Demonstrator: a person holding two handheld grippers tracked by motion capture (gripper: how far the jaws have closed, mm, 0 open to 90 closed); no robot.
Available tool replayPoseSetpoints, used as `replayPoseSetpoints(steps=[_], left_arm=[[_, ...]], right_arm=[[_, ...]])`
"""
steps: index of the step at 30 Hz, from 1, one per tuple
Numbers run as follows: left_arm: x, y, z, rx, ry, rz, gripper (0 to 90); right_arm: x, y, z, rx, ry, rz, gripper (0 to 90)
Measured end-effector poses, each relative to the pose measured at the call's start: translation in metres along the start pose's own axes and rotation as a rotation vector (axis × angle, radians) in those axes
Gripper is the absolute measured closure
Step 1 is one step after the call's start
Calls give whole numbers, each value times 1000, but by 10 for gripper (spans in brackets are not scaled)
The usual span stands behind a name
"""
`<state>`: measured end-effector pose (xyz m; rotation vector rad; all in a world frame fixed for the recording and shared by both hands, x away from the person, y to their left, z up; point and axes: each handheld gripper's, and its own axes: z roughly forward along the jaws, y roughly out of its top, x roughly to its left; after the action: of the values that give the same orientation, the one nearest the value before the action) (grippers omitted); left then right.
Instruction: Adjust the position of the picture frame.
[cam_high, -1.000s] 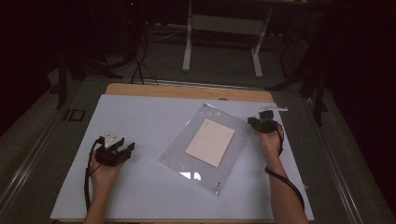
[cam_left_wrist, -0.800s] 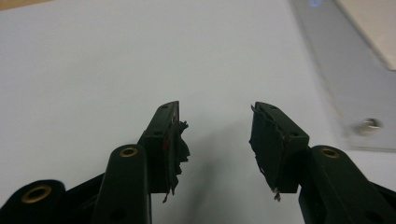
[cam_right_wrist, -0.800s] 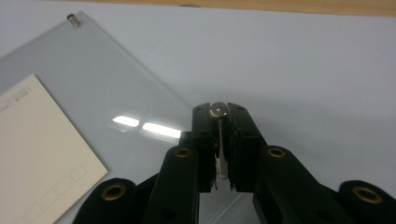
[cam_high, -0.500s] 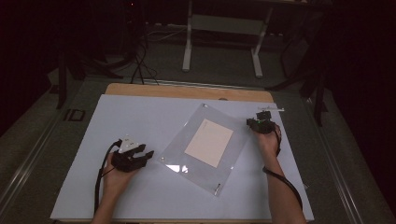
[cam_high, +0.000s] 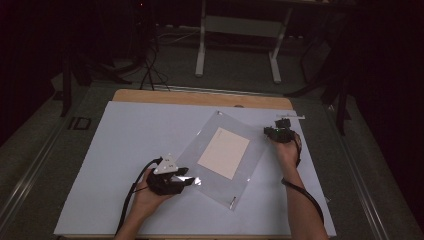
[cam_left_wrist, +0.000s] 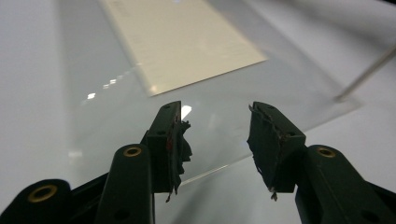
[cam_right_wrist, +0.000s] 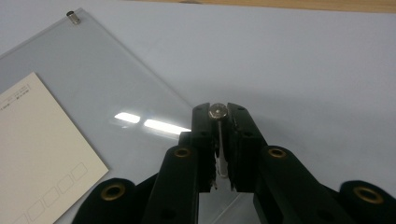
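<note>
Clear acrylic frame (cam_high: 220, 159) lies flat mid-desk (cam_high: 125, 145), cream card (cam_high: 223, 152) inside. Looks rigid, slick, scratch-prone; best held by edges or corner standoffs. Right claw (cam_right_wrist: 218, 122) clamped on far-right corner standoff (cam_right_wrist: 217, 111); left claw (cam_left_wrist: 217, 135) apart at near-left edge.

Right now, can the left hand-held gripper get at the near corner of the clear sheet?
Probably yes. The left hand-held gripper is open, jaws either side of the clear sheet's edge, nothing between them.
</note>
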<state>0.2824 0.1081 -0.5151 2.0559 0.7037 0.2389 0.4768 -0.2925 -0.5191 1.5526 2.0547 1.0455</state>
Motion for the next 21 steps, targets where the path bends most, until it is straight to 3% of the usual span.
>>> replayPoseSetpoints(steps=[10, 16, 21], left_arm=[[-36, 10, 38, 5, -173, 62, 591], [-54, 10, 49, 12, -234, 124, 591], [-61, 12, 57, 18, -243, 147, 608]], right_arm=[[-1, 0, 0, -2, 4, 14, 821], [-1, -1, 0, -3, 8, 21, 819], [-1, -1, 0, -5, 10, 25, 818]])
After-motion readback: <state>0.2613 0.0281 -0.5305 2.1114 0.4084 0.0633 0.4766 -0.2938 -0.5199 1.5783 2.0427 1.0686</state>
